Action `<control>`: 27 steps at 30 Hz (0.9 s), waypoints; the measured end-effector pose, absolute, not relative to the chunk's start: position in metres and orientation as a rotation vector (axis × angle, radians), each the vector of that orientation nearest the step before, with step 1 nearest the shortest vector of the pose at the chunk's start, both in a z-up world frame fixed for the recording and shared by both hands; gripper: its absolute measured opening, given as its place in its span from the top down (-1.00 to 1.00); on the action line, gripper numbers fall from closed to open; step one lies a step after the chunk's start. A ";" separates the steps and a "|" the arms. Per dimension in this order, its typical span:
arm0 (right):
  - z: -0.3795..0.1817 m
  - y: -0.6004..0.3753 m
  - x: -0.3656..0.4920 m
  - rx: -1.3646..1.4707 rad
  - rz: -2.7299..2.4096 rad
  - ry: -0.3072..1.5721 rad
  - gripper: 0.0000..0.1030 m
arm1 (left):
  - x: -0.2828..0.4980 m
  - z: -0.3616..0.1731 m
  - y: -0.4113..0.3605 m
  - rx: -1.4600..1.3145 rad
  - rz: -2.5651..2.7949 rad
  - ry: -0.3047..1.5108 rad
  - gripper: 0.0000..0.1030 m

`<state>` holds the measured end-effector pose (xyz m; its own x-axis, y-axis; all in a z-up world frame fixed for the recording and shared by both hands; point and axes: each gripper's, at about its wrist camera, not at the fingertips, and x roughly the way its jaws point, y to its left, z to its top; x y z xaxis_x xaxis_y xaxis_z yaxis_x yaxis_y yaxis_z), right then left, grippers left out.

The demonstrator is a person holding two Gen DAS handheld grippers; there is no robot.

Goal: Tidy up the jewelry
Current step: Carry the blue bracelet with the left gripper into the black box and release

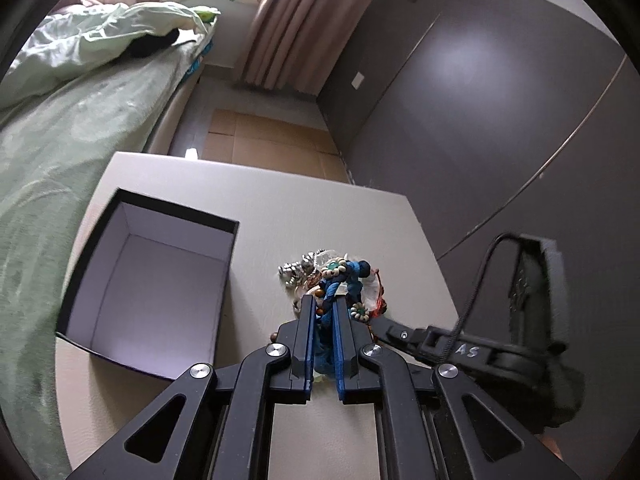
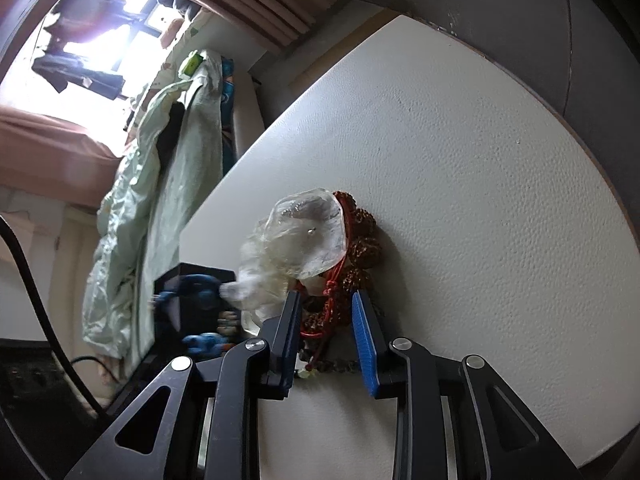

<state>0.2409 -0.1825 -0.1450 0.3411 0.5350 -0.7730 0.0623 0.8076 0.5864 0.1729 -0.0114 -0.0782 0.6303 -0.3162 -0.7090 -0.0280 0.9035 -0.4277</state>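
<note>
A tangled pile of jewelry [image 1: 332, 280] lies on the white table [image 1: 280, 208]: a blue braided cord bracelet [image 1: 334, 292] with shell flowers, silver beads [image 1: 296, 270] and red cord. My left gripper [image 1: 323, 304] is shut on the blue cord bracelet at the pile's near edge. An open black box [image 1: 152, 280] with a bare white inside stands to its left. In the right wrist view my right gripper [image 2: 326, 300] is partly open around a red-corded brown bead bracelet [image 2: 356, 248], beside a clear plastic bag [image 2: 304, 232].
A bed with green bedding [image 1: 60, 128] runs along the table's left side. A dark grey wall [image 1: 480, 100] is on the right, curtains [image 1: 288, 20] behind. Cardboard [image 1: 272, 136] lies on the floor beyond the table. The right gripper's body [image 1: 500, 344] reaches in beside the pile.
</note>
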 end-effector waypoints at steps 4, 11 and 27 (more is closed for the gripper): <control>-0.145 -0.187 0.239 0.587 0.326 1.190 0.88 | 0.169 -0.073 -0.006 -0.429 -0.172 0.867 0.85; -0.130 -0.200 0.229 0.631 0.362 1.116 0.91 | 0.160 -0.065 0.005 -0.446 -0.163 0.835 0.85; -0.070 -0.192 0.204 0.664 0.520 0.877 0.91 | 0.134 -0.041 0.052 -0.517 -0.117 0.725 0.85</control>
